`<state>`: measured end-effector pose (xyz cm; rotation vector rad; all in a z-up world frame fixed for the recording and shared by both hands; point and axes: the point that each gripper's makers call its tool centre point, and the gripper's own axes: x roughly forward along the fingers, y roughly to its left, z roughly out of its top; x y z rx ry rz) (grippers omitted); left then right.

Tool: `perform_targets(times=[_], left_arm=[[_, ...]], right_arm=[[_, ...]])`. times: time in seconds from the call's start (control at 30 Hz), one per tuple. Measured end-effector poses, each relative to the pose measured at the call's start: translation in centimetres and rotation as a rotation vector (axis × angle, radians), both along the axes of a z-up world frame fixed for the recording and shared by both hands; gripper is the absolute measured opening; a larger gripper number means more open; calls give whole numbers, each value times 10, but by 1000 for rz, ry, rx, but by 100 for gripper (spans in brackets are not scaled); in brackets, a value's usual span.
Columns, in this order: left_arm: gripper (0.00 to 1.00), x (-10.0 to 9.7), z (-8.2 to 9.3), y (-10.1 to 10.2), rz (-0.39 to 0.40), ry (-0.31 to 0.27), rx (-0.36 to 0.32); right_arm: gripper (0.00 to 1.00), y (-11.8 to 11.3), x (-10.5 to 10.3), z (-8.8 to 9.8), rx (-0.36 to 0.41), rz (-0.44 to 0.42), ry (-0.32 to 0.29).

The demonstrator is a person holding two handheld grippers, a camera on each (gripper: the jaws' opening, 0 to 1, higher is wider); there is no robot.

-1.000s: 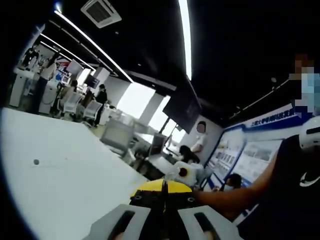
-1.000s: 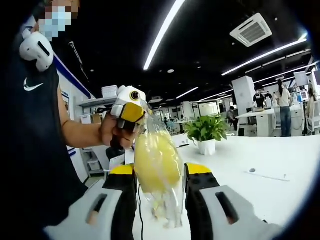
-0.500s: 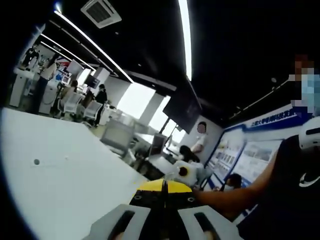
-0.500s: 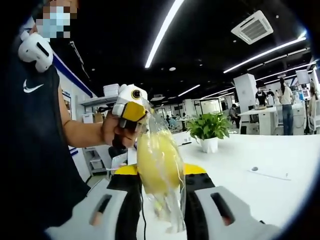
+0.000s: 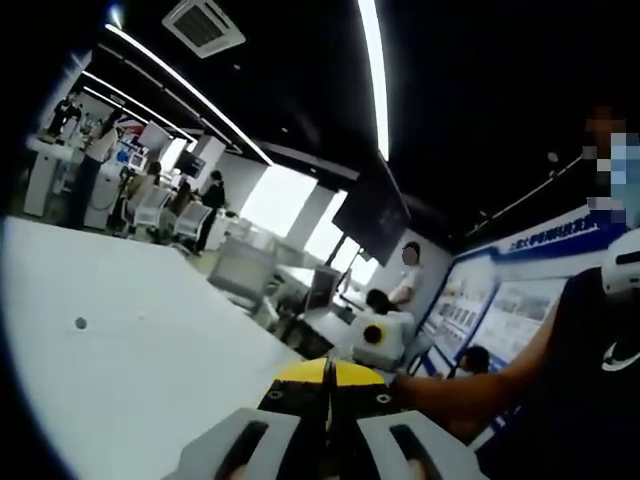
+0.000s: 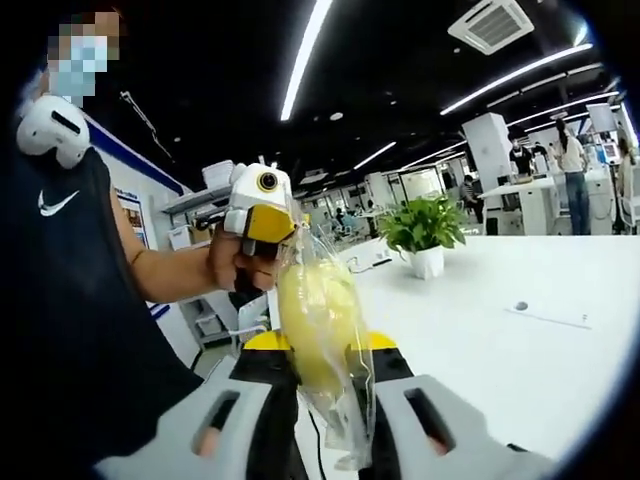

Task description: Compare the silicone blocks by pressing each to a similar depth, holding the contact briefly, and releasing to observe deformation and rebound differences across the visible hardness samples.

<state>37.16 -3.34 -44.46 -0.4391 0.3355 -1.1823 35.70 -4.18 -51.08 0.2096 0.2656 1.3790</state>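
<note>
While I hold both tools up above the white desk [image 6: 520,360], my right hand-held gripper [image 6: 322,385] pinches a clear bag [image 6: 325,340] with a yellow block [image 6: 315,325] inside; the jaws press the bag from both sides and the block bulges above them. In the right gripper view, my left hand-held gripper [image 6: 258,205] grips the top of the same bag, with my hand [image 6: 232,265] wrapped around its handle. In the left gripper view, the left hand-held gripper [image 5: 328,378] has its jaws pressed together, with only a thin dark line between the yellow tips. A potted plant [image 6: 425,235] stands further back on the desk, well apart from the bag.
</note>
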Motion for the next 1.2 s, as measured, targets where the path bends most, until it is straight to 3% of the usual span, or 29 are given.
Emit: perform_targets(times=[0.5,0.63,1.03,1.1,1.2], left_arm=[[0,0,-6,2,15,-161,98],[0,1,-6,2,9,-196,116],[0,-5,-10,4,-35,-210,126],[0,-8,-11,5,-55,-181,118],[0,-6,-12,7,-53,-186,128]], right_arm=[[2,0,-4,-6,-59,36,94],[1,-1,-3,-7,-66,35,93],[0,-1,-7,-12,-93,49,96],[0,0,-9,-12,-102,56,91],[0,2,-10,-13,-105,61,97]])
